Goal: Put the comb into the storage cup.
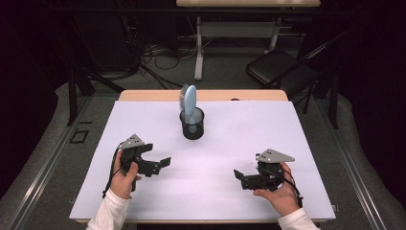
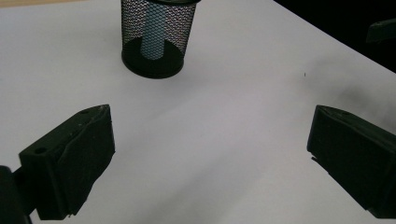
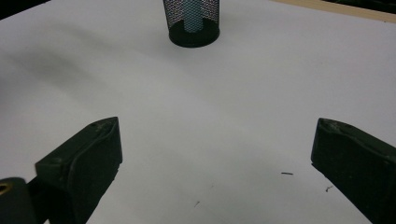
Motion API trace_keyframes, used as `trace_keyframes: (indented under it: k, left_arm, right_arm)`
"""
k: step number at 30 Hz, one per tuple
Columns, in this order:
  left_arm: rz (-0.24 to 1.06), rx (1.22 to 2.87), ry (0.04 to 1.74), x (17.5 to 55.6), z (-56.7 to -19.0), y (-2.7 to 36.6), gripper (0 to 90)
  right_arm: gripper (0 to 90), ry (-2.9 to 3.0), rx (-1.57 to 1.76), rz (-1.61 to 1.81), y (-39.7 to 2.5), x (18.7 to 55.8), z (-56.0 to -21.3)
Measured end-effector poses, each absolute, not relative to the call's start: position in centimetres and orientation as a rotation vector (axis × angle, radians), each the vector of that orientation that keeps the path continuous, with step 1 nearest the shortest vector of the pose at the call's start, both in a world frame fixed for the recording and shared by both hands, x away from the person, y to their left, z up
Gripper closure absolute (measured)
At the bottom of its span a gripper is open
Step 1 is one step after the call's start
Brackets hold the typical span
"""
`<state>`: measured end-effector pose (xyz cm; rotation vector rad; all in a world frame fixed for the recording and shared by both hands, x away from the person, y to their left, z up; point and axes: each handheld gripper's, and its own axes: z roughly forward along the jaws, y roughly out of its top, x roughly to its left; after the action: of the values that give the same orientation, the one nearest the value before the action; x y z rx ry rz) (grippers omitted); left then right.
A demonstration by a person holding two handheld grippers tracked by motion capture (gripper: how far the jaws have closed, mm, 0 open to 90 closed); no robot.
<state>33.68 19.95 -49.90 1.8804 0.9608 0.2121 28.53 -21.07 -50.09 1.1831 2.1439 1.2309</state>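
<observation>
A white sheet (image 1: 249, 143) covered almost the whole tabletop (image 1: 143, 95), whose pale wooden edge showed as a thin strip along the far side, in the upper middle of the high view. The sheet was plain and flat, with a few tiny dark specks near the bottom of the right gripper view.

A black mesh cup (image 1: 192, 123) stood upright on the sheet just above the centre of the high view. A light blue hairbrush (image 1: 190, 101) stood in it, handle down, its head rising above the rim; its bristles seemed to face left, though the view was too small to be sure. The cup sat at the top centre of both gripper views (image 2: 156, 37) (image 3: 192, 21), the blue handle (image 2: 153, 35) visible through the mesh.

The left tool (image 1: 162, 164) lay low over the sheet at the lower left of the high view, held in a hand (image 1: 125, 178), its jaws spread wide and holding nothing. The right tool (image 1: 239, 175) sat at the lower right, in the other hand (image 1: 282, 196), also wide and holding nothing. Both were well apart from the cup.

Beyond the tabletop the room was dark: grey floor, a tangle of cables (image 1: 158, 55) at upper left, a white desk frame (image 1: 230, 31) at top centre, and a black folding chair (image 1: 280, 67) at upper right.
</observation>
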Motion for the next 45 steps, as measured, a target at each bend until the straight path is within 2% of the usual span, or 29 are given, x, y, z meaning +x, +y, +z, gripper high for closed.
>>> trace_keyframes:
  k: [23, 45]
  left_arm:
    - [0.230, 1.871, 0.956, 33.8, -51.3, 19.7, 1.2]
    - [0.233, 1.852, 0.981, 33.9, -51.9, 19.9, 1.2]
  right_arm:
    - [1.3, 2.084, 1.250, 1.237, -23.2, 29.3, -51.9]
    - [1.3, 2.063, 1.272, 1.245, -23.9, 29.7, -52.2]
